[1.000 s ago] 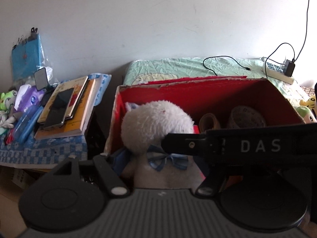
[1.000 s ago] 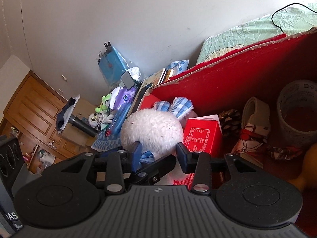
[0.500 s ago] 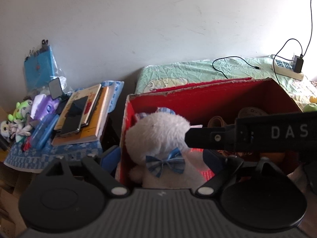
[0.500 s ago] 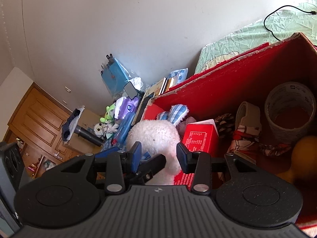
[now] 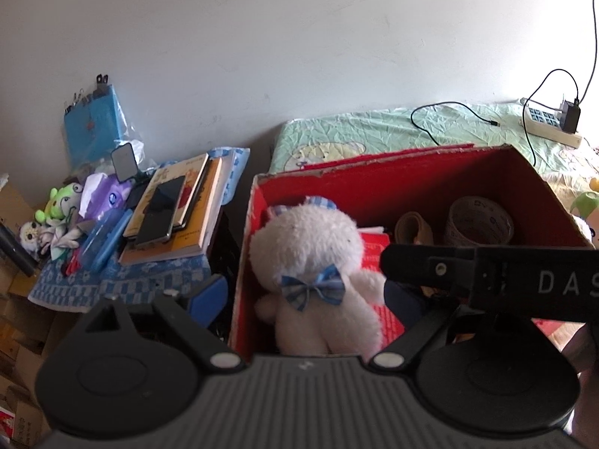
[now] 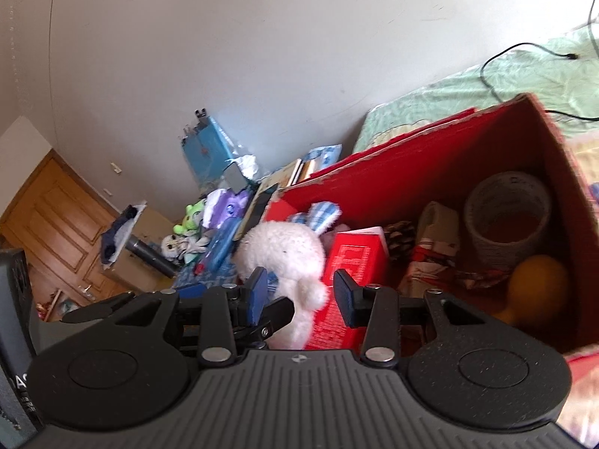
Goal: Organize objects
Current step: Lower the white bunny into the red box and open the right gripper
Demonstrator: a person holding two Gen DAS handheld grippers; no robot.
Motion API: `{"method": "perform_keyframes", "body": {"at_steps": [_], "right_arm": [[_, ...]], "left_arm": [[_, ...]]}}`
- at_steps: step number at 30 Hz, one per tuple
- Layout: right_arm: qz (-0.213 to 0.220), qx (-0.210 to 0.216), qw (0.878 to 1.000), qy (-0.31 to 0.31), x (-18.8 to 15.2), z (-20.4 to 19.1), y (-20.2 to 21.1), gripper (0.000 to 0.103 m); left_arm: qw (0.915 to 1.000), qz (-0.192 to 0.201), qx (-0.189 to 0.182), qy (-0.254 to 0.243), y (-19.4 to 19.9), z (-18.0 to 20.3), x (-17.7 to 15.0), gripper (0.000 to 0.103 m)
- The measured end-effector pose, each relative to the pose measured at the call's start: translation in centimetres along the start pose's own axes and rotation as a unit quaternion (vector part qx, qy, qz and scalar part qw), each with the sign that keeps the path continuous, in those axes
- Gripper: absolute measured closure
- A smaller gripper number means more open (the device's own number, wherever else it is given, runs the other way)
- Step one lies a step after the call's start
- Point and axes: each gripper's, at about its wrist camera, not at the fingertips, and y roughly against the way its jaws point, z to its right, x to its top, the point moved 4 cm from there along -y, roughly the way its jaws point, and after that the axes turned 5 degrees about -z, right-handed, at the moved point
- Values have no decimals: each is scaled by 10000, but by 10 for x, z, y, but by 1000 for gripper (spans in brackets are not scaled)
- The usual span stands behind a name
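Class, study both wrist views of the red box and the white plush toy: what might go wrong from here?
1. The white plush toy stands taller than the red box wall beside it, so it may tip out.
2. Both grippers, the left gripper and the right gripper, crowd the toy with open jaws; they might collide.
3. The tape roll and yellow ball could get knocked.

My left gripper (image 5: pixel 305 297) hung with its jaws spread wide, one blue-padded finger (image 5: pixel 207 293) showing at the left and the other largely hidden behind the right gripper's black body, which crossed in front. My right gripper (image 6: pixel 301 295) was likewise held open, both blue pads (image 6: pixel 346 293) apart, neither unit clasping anything.
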Motion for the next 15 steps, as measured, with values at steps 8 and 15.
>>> {"method": "perform_keyframes", "body": {"at_steps": [8,15], "right_arm": [[175,-192,9995,-164,-7,11,21,60],[311,-180,9993,-121,-15,13,41,60]], "left_arm": [[9998,-172,-104,-82,4,19,-8,11],[9995,-134,-204,-183,15,36,-11,11]]}}
